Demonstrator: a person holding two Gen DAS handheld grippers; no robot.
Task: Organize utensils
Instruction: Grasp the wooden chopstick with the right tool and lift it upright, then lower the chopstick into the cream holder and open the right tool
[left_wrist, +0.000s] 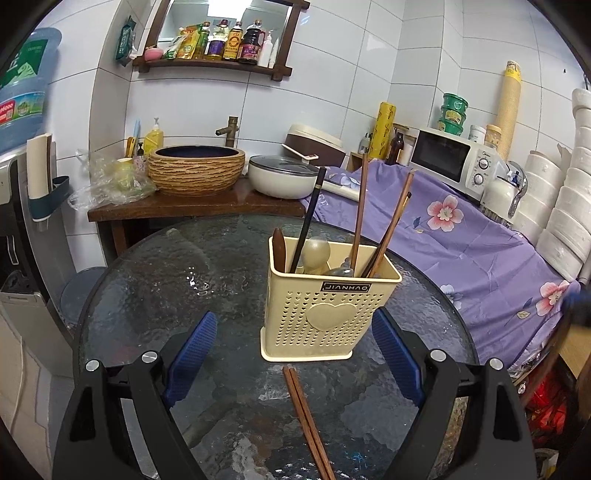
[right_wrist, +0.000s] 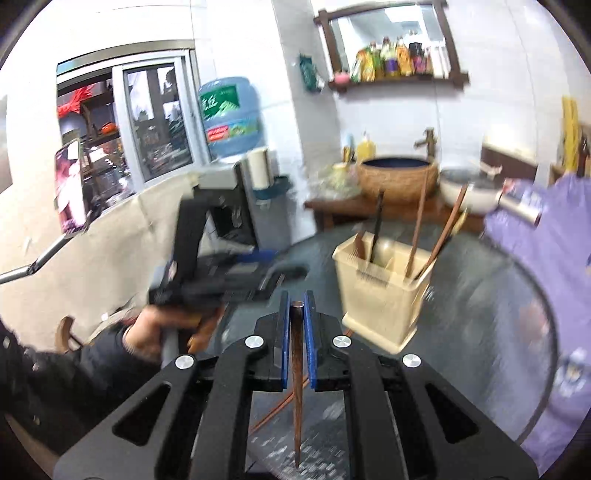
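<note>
A cream perforated utensil holder (left_wrist: 325, 302) stands on the round glass table (left_wrist: 166, 295); it holds several chopsticks, a dark stick and pale spoons. A pair of brown chopsticks (left_wrist: 306, 417) lies on the glass in front of it, between my left gripper's blue pads. My left gripper (left_wrist: 293, 354) is open and empty, just short of the holder. My right gripper (right_wrist: 296, 317) is shut on a brown chopstick (right_wrist: 295, 387), held upright, left of the holder (right_wrist: 384, 291). The left gripper (right_wrist: 221, 273) and the hand holding it show in the right wrist view.
A purple flowered cloth (left_wrist: 461, 236) covers the counter at the right, with a microwave (left_wrist: 450, 158) and stacked white bowls (left_wrist: 569, 206). A woven basin (left_wrist: 195, 170), a white pot (left_wrist: 282, 177) and a water dispenser (right_wrist: 229, 114) stand behind the table.
</note>
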